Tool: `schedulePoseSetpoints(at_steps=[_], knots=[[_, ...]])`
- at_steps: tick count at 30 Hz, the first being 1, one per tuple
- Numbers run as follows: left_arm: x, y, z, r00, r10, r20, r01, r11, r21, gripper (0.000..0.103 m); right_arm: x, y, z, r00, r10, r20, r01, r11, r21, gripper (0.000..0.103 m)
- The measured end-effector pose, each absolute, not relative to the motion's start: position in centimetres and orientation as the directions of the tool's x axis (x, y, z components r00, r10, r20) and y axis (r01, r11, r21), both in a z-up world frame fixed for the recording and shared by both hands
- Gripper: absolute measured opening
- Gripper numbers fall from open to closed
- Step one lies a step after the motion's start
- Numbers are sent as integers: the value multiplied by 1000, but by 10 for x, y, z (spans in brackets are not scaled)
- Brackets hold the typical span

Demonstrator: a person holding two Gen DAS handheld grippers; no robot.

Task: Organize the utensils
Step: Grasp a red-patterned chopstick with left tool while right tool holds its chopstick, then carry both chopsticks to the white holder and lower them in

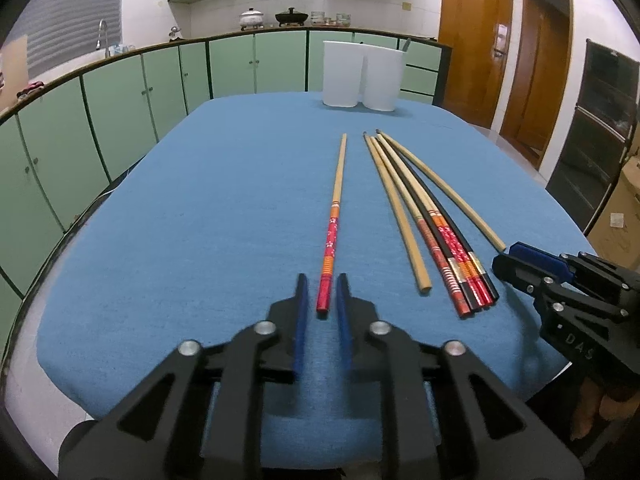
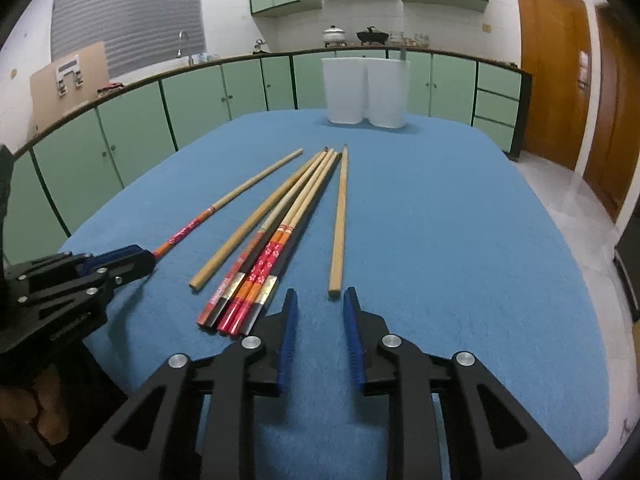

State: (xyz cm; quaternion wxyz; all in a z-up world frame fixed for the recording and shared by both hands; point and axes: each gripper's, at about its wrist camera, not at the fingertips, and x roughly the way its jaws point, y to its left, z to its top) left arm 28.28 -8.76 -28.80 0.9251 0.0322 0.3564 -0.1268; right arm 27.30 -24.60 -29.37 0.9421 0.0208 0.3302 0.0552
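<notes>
Blue-clothed table (image 1: pixel 180 220): the lone red-handled chopstick (image 1: pixel 334 220) is aligned toward 12 o'clock, its butt bracketed by the released left gripper (image 1: pixel 322 294); the right gripper (image 2: pixel 320 308), also released, is farther.

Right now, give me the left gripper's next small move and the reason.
Probably close the left gripper: its jaws stand open on either side of the red end of the lone chopstick, which lies flat on the blue cloth, apart from the bundle. It looks lined up for the grasp.
</notes>
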Motion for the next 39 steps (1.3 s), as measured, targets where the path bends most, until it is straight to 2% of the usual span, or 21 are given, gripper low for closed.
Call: schedulePoseSetpoints(at_steps=[6,8,9,10,11,15,21,39], knots=[[288,-90,-290,708,-220,-671,271,962,-28,24,285,-243,-295,785,87,-613,-78,996,42,24],[289,-91,-292,708,-222,-670,275,961,-29,23,287,-241,-296,788,67,-613,-67,998,23,18],[289,-91,-292,706,-227,-671,279,960,-31,21,287,-240,-295,788,48,-614,-54,998,9,7],[289,-91,-292,704,-235,-671,284,958,-39,9,287,-241,-295,789,33,-614,-38,999,4,7],[290,-91,-292,697,-248,-672,291,955,-50,6,286,-244,-295,789,9,-614,-7,1000,6,7],[287,-89,-289,695,-269,-667,291,953,-81,5,279,-257,-292,782,-21,-623,66,997,49,7],[279,-85,-272,711,-291,-640,291,951,-109,5,252,-266,-270,799,-5,-602,76,993,93,6],[264,-69,-155,775,-301,-555,305,948,-89,5,224,-279,-130,865,35,-501,-1,998,69,7]])
